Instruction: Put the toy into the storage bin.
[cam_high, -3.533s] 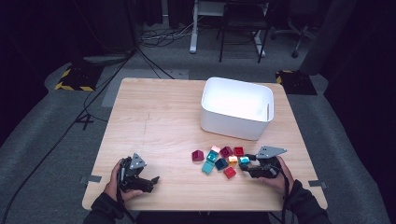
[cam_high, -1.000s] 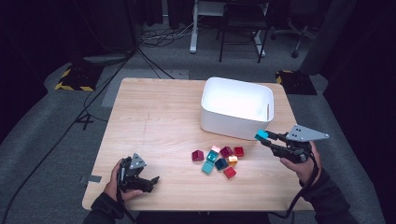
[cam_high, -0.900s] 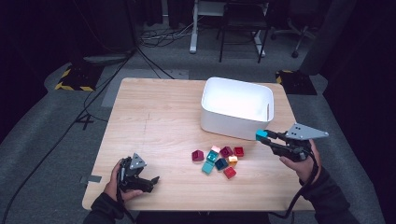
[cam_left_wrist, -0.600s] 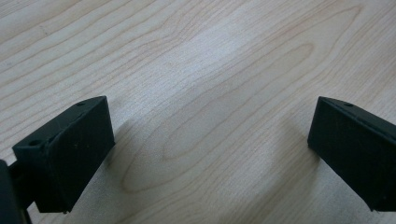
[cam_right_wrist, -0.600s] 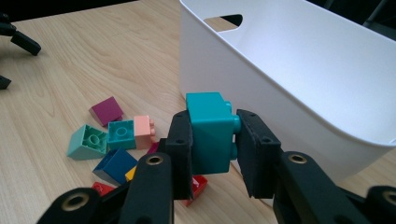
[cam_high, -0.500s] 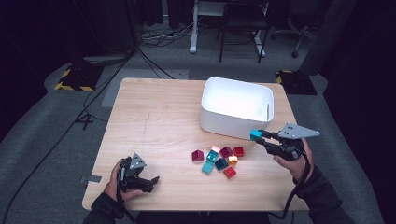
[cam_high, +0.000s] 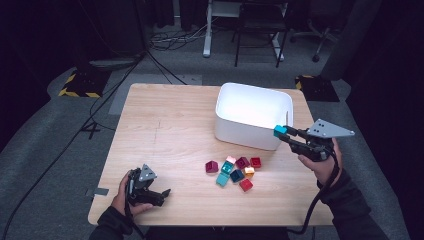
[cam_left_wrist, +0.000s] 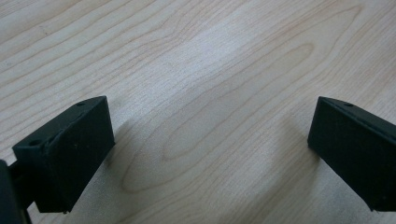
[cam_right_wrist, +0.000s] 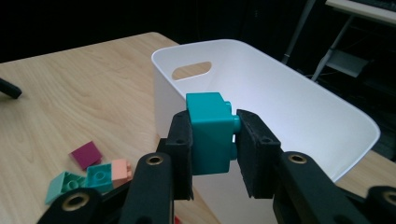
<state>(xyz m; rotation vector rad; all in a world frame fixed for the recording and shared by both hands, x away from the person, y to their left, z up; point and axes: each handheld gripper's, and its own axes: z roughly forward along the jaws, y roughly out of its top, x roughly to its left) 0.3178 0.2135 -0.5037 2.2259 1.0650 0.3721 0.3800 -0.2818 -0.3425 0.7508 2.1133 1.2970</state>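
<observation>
Setting: lab or studio recording space. Evidence: dark curtained surround; grey carpet floor (cam_high: 60, 150); black cables (cam_high: 100, 105) trailing across it; yellow-black hazard tape (cam_high: 75, 85) on floor fixtures; white desk frame (cam_high: 220, 20) and office chair base (cam_high: 310, 37) behind a lone wooden surface (cam_high: 165, 125).

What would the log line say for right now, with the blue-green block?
right gripper: shut on teal block, raised by white bin rim | left gripper: open, resting on table | loose blocks: on table
</observation>
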